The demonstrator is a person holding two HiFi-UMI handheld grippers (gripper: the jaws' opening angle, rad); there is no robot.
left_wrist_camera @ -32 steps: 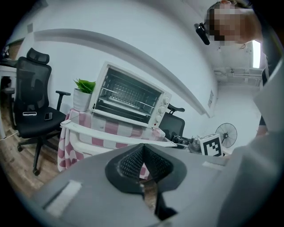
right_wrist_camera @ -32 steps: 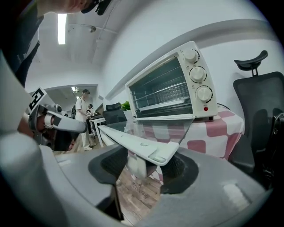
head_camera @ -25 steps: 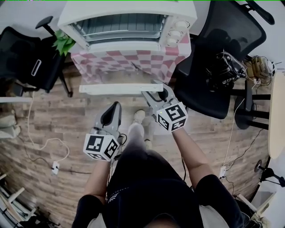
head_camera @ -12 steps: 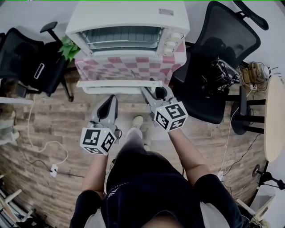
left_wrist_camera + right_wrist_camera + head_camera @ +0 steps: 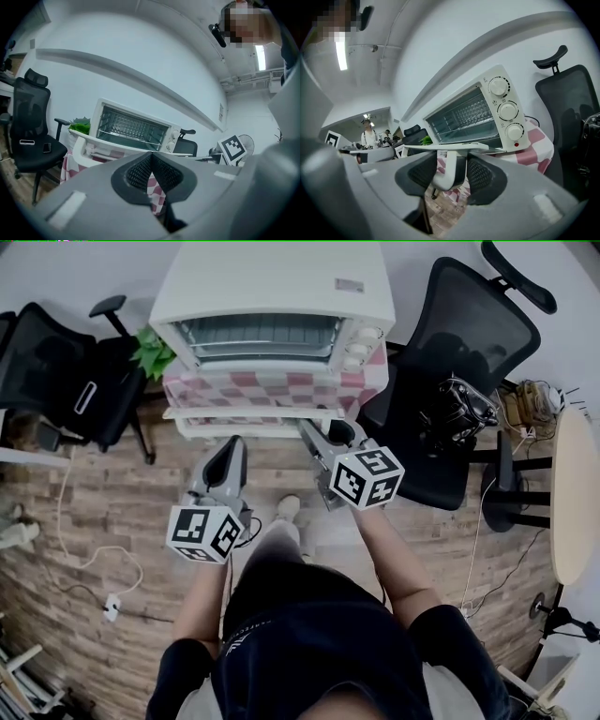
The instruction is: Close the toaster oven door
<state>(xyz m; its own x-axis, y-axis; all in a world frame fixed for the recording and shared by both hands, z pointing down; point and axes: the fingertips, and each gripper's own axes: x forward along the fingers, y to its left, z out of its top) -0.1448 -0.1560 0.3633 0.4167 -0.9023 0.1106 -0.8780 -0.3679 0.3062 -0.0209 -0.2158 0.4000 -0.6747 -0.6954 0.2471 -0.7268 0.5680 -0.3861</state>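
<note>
The toaster oven [image 5: 277, 296] stands on a bench draped in a pink-and-white checked cloth [image 5: 272, 390]. Its door [image 5: 248, 414] is open, swung down to lie about level in front of the wire rack inside. The white handle [image 5: 451, 168] at the door's front edge sits between the jaws of the right gripper [image 5: 451, 176], which pinch it from both sides near the door's right end. The left gripper [image 5: 230, 448] hangs just short of the door, apart from it, its jaws pressed together with nothing between them. Three knobs [image 5: 506, 110] run down the oven's right side. A green plant [image 5: 155, 351] sits at the bench's left corner. One black office chair [image 5: 469, 352] stands to the right of the bench, another [image 5: 66, 371] to the left, both on a wood-plank floor [image 5: 94, 512].
</note>
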